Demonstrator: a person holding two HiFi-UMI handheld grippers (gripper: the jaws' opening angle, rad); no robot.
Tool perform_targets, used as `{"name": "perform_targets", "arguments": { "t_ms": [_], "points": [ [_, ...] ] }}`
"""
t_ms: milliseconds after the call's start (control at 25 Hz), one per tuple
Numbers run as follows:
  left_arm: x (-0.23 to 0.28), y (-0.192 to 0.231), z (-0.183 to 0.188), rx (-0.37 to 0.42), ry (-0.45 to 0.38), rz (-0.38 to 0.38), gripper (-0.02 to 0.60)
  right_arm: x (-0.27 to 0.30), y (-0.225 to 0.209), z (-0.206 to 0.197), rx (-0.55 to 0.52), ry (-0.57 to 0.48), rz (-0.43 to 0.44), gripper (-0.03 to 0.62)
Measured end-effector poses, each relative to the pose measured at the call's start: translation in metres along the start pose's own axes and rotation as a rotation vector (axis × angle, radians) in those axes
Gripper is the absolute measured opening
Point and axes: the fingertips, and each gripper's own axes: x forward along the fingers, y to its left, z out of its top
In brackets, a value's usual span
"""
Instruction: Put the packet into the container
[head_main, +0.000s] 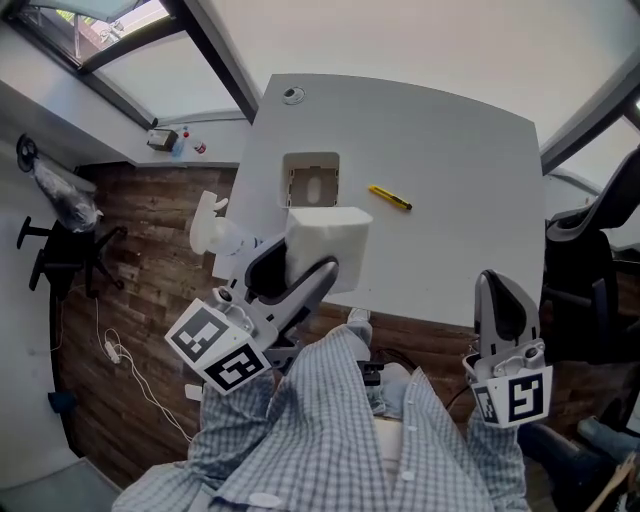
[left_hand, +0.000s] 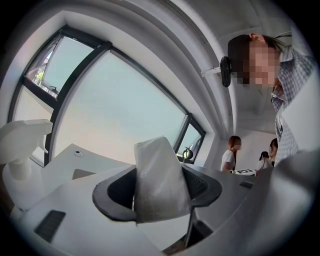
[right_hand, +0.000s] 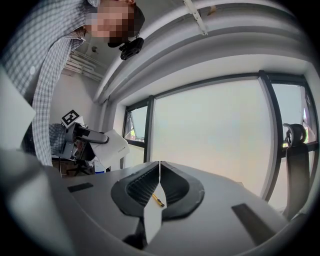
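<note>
My left gripper (head_main: 300, 268) is shut on a white packet (head_main: 328, 238), held over the table's near left edge. In the left gripper view the packet (left_hand: 159, 177) stands up between the jaws of the left gripper (left_hand: 160, 192) and fills the gap. A small square open container (head_main: 312, 183) sits on the white table (head_main: 450, 170) just beyond the packet. My right gripper (head_main: 498, 290) hangs at the table's front right edge. In the right gripper view the tips of the right gripper (right_hand: 159, 167) meet with nothing between them, and the held packet (right_hand: 111, 146) shows at the left.
A yellow pen (head_main: 390, 198) lies on the table right of the container, also seen past the right jaws as the pen (right_hand: 158, 200). A white spray bottle (head_main: 212, 226) stands left of the table. A dark office chair (head_main: 590, 270) is at the right. People stand in the background (left_hand: 231, 155).
</note>
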Motion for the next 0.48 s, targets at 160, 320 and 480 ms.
{"name": "perform_targets", "arguments": {
  "t_ms": [160,320,480],
  "points": [
    [0.01,0.015,0.004,0.011,0.016,-0.001,0.271,0.018,-0.001,0.001,-0.001,0.006,-0.006,0.018],
    [0.017,0.03,0.005,0.005,0.029,-0.003,0.272,0.035,-0.001,0.003,-0.003,0.012,-0.011,0.018],
    [0.025,0.045,0.002,-0.015,0.042,0.001,0.272,0.046,-0.001,0.0,-0.002,0.024,-0.018,0.018]
  ]
}}
